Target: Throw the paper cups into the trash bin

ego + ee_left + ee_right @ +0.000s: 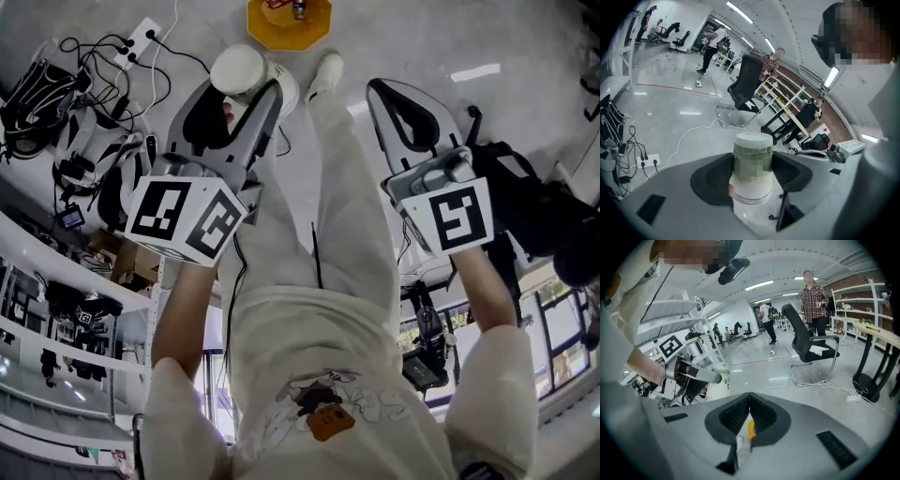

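So the left gripper (pixel 752 169) has its jaws pinching a white paper cup (pixel 241 68), one jaw on each side of it. The left gripper view shows the grip really clearly, and the cup sticks out past the jaw tips. It's up in the air, well above the floor (pixel 487 37), not resting on anything.

The right gripper (pixel 749 402) is off to the right of the cup at about the same height. Its jaws are pressed together with nothing between them. You only get a sliver of orange through the slot lower down, and I can't tell what that is.

Everything else, relative to the cup in the head view:
- The person's white shoe (pixel 326 69) is just to the right of it, down on the floor.
- An orange eight-sided thing (pixel 289 22) is on the floor just beyond it. I can't say for sure what it is.
- A white power strip (pixel 141 36) with black cables is to its left.

In the left gripper view, a black office chair (pixel 746 84) stands well beyond the cup.
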